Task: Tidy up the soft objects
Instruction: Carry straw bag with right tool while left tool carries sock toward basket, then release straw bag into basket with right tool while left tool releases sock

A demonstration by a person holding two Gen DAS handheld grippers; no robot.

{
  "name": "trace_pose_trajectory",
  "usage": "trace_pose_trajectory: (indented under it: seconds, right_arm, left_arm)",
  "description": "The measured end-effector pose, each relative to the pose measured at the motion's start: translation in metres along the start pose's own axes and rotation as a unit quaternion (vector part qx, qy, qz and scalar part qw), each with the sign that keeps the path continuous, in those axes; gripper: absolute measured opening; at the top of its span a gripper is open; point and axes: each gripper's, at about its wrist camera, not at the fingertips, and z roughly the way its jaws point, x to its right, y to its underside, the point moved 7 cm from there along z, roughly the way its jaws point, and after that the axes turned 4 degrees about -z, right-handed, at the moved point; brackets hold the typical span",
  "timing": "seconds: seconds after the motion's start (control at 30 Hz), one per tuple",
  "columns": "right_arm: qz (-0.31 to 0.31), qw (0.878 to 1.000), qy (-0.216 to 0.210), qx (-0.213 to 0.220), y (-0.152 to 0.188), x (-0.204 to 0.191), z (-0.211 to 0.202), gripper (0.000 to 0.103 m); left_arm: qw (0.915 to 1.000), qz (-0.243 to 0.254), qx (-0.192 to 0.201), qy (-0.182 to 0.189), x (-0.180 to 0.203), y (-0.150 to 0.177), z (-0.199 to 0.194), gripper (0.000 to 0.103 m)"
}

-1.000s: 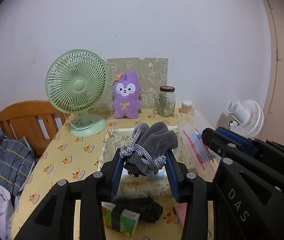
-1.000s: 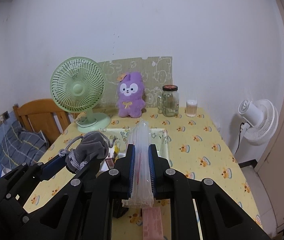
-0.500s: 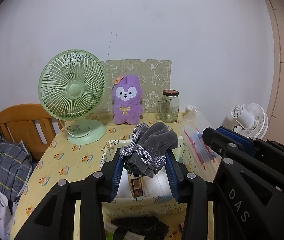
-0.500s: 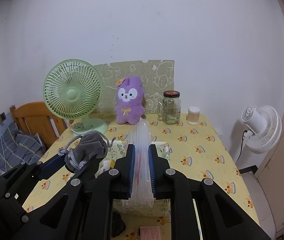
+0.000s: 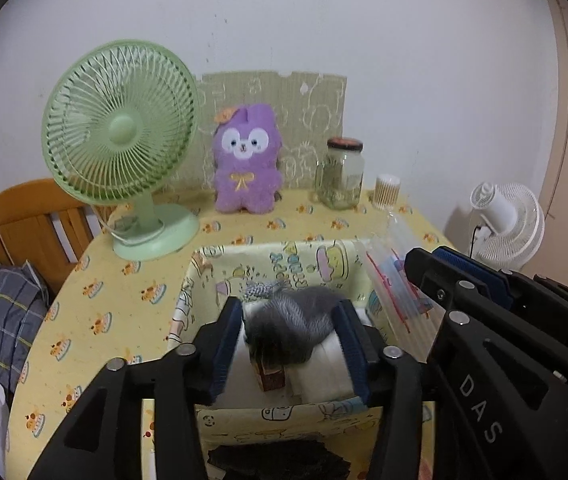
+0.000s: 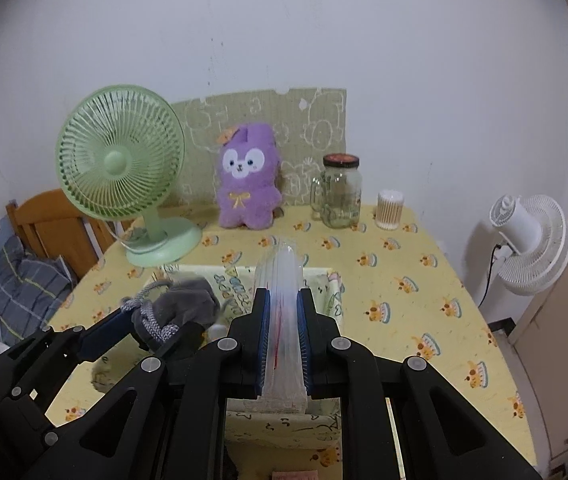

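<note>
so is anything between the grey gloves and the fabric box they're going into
Nothing visible blocks them. The left gripper is open around the grey gloves, which are blurred and directly over the open fabric box. Below them lie only white items and a small brown box, already inside. The plastic bag in the right gripper sits off to the side.

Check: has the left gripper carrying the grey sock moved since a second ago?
Yes. The left gripper advanced toward the green fan, over the fabric box; sock now drops.

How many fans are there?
2. A green desk fan stands on the table's back left, beside the purple plush. A white fan stands off the table to the right, by the wall.
</note>
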Motion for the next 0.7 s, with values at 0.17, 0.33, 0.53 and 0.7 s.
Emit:
trace_pose_trajectory:
  seconds: [0.17,0.33,0.53,0.7]
  right_arm:
    - [0.003,1.000,-0.006,-0.012,0.002,-0.001,0.014,0.016]
    - [0.004,1.000,-0.015,-0.018,-0.001,-0.004,0.026,0.016]
    - [-0.005,0.999,-0.025,-0.025,-0.006,-0.009,0.040,0.016]
    - [0.012,0.999,-0.037,-0.032,-0.003,-0.009,0.051,0.016]
  left_arm:
    - [0.9996,0.006,-0.025,0.005,-0.002,0.004,0.012,0.069]
    - [0.9996,0.005,-0.028,-0.001,-0.006,0.000,0.019,0.076]
    - [0.9991,-0.006,-0.042,-0.003,-0.014,-0.002,0.033,0.080]
    - [0.9985,-0.012,-0.053,-0.003,-0.017,0.002,0.042,0.082]
